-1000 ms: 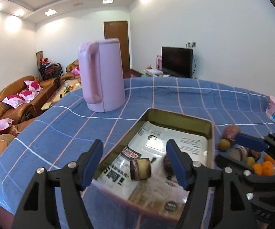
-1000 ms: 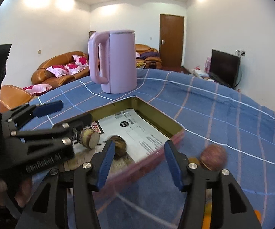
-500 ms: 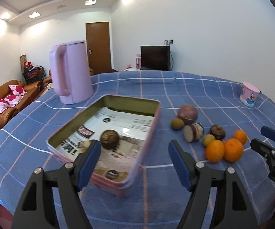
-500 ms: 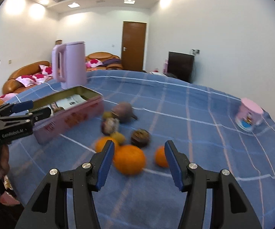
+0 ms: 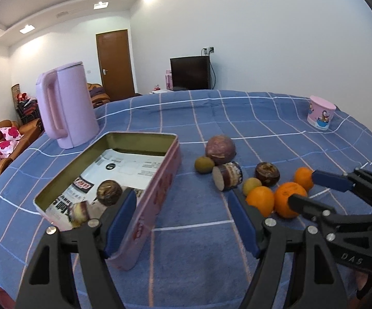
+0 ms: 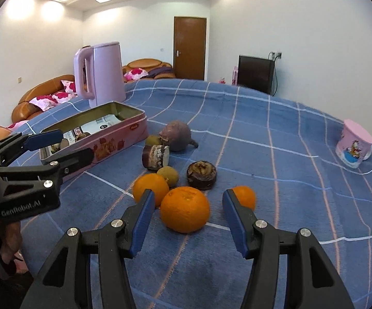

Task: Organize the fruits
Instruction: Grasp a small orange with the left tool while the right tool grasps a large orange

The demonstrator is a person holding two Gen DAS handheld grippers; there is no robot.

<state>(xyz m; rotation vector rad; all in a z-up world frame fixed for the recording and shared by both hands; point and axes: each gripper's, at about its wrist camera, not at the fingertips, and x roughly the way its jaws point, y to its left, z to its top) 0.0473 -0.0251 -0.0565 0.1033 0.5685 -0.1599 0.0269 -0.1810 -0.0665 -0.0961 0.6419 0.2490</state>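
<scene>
Your right hand-held gripper (image 6: 188, 215) is spread wide with nothing in it, its blue pads framing the largest orange (image 6: 184, 209) without touching it. That orange sits on the blue checked tabletop (image 6: 276, 134) among two more oranges, small green fruits and brown pieces. Your left hand-held gripper (image 5: 179, 220) is also wide apart and holds nothing, hovering over the near corner of the pink tin (image 5: 157, 193), which contains two brown pieces on printed paper.
</scene>
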